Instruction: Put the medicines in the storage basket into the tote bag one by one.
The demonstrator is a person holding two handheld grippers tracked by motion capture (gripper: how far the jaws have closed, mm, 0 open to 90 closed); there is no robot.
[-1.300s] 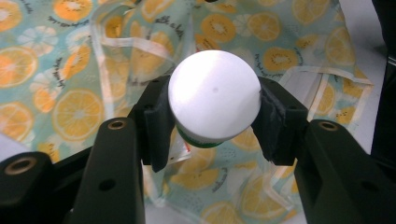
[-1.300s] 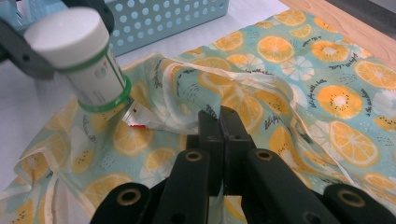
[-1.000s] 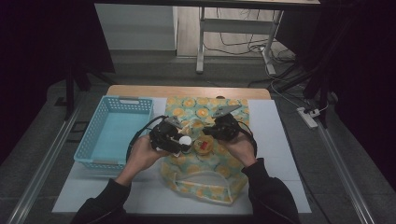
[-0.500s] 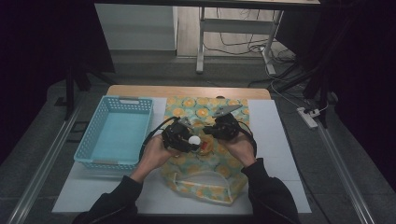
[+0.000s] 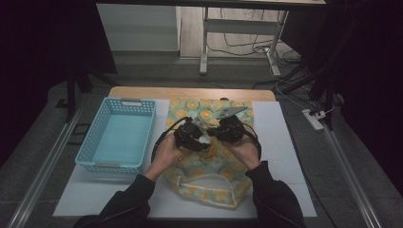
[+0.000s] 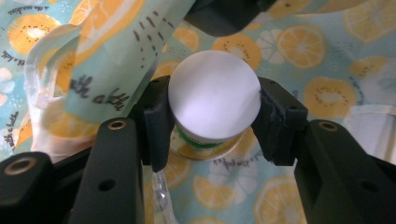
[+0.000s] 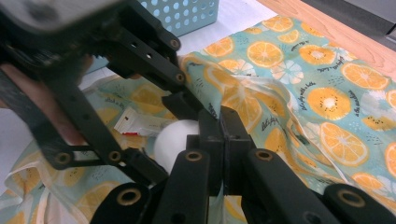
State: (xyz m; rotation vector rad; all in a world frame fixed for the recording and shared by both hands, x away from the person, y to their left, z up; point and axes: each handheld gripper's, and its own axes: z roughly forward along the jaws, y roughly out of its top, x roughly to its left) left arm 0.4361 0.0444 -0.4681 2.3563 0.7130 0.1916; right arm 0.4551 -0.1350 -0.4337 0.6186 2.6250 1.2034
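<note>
- Overhead, the high view has both hands meeting over a citrus-print cloth bag on the white table, with the left gripper and right gripper almost touching; a light blue basket stands well off to the left gripper's outer side.
- Up close, the left gripper view gives what the high view blurs: a white round-topped cup with green print low on its side sits clamped between the two black pads, above the bag's fabric.
- Beside that cup, a lifted fold of the bag hangs toward the left jaw.
- From the right gripper view, the right gripper's jaws are pressed together, pinching a raised edge of the bag; the cup shows just left of them, inside the other gripper's frame.
- Behind the cup there, a small white and red packet lies in the bag.
</note>
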